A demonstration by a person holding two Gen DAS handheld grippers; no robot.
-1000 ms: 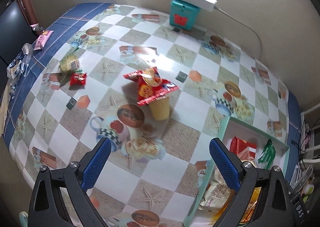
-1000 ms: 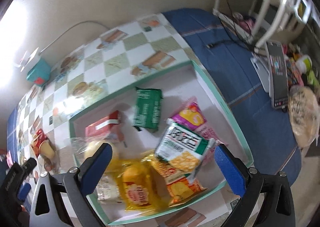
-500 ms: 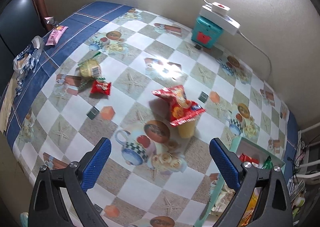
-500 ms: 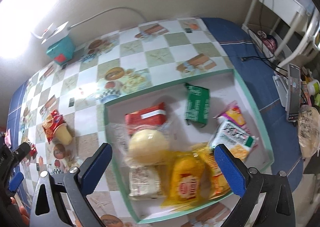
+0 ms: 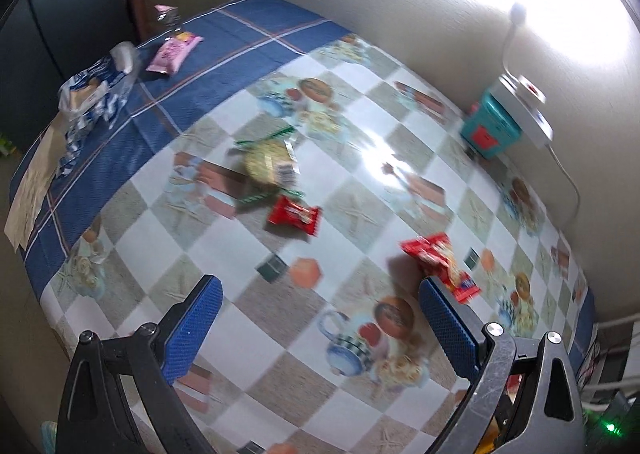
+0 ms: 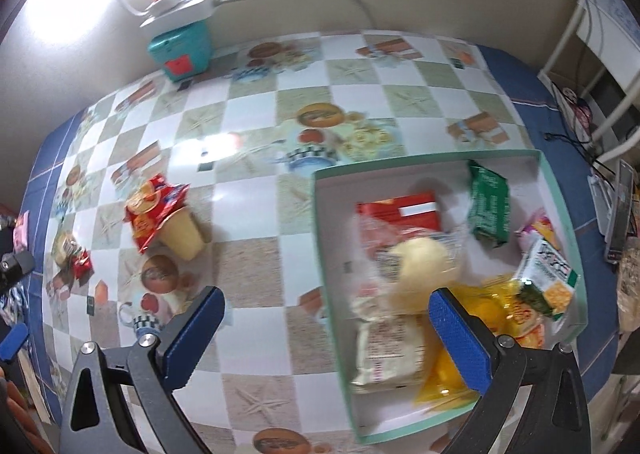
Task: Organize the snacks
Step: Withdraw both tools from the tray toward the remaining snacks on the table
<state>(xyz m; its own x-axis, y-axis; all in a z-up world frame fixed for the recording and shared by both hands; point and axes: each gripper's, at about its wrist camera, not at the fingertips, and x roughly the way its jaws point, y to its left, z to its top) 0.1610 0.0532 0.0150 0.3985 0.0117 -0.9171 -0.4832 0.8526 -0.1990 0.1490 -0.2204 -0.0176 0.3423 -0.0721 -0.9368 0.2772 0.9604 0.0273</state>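
Observation:
A teal-rimmed box (image 6: 554, 190) on the checkered table holds several snack packs, among them a red pack (image 6: 400, 212), a green pack (image 6: 489, 208) and a round yellow bun (image 6: 420, 270). Left of it a red snack bag (image 6: 154, 208) leans on a beige cup (image 6: 182, 234); the bag also shows in the left wrist view (image 5: 438, 264). A small red candy pack (image 5: 294, 216) and a round cracker pack (image 5: 268, 162) lie further left. My left gripper (image 5: 320, 306) is open and empty above the table. My right gripper (image 6: 326, 318) is open and empty over the box's left edge.
A teal box (image 5: 490, 132) with a white power strip (image 5: 524, 106) on top stands by the wall. A pink pack (image 5: 174, 52) and crumpled blue-white wrappers (image 5: 90, 94) lie on the blue cloth at the far left. A white rack (image 6: 600, 54) stands at the right.
My left gripper has swung left, so the cracker and candy packs now sit mid-view. My right gripper has also shifted left, from over the box toward its left edge.

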